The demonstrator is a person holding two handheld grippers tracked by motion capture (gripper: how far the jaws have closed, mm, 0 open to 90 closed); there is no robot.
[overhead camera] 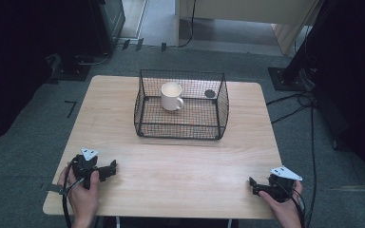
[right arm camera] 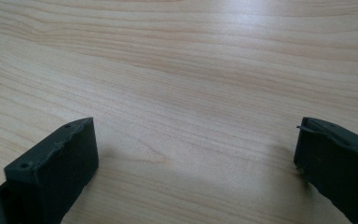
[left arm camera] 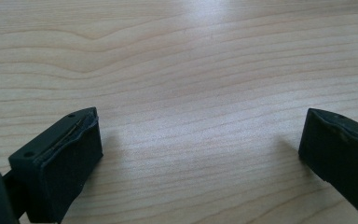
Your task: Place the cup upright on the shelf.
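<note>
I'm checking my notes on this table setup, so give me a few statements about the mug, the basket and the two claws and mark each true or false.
1. The white mug stands upright inside the wire basket. True.
2. The left claw is shut on the mug. False: it is open, above bare table.
3. The right claw is open and holds nothing. True.
4. The basket sits at the table's near edge, between the hands. False: it sits toward the far side.

Left gripper [overhead camera: 110, 169], right gripper [overhead camera: 253, 186]: black bodies, grey three-cornered top plates, black trailing cables; blocky black jaws with small screw holes.
</note>
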